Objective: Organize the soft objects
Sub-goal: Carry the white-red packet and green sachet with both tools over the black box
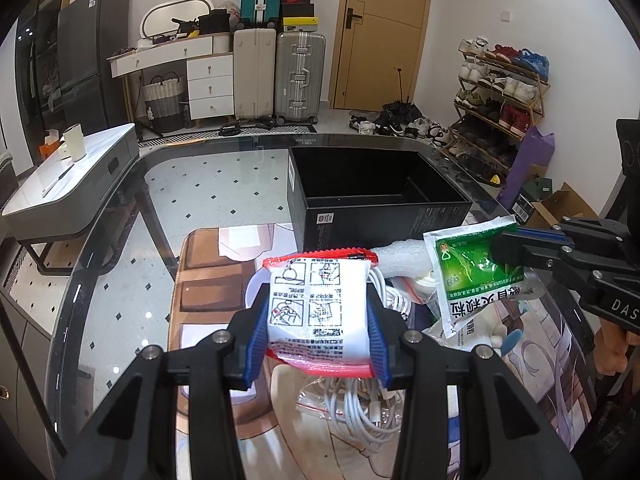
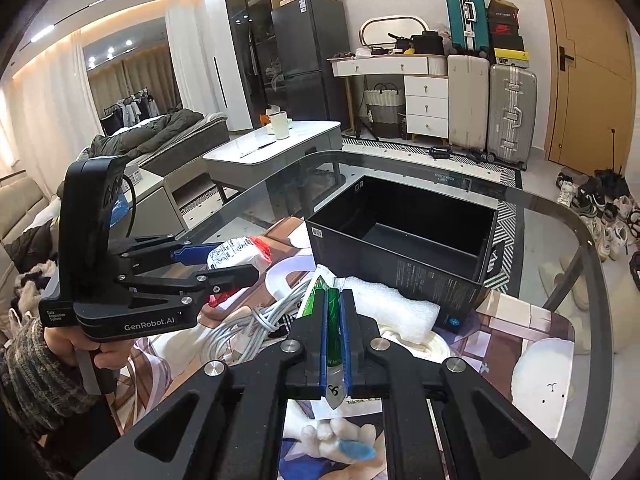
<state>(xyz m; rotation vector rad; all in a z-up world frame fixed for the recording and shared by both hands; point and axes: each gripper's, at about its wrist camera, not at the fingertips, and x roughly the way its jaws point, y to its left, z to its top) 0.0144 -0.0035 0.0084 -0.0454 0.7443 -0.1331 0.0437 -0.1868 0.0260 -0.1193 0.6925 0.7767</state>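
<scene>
Box (image 1: 380, 200) open and empty beyond the clutter on the glass table (image 1: 208, 184); pouch (image 1: 320, 312) clamped between left gripper (image 1: 318, 320) pads, green sachet (image 2: 332, 320) pinched flat in shut right gripper (image 2: 333, 336), both best carried clear over the near wall before release.

left gripper (image 1: 318, 314): my jaws clamped on white packet (image 1: 318, 300), angled down
right gripper (image 2: 333, 332): my jaws pinched tight on green sachet (image 1: 468, 268), angled down
</scene>
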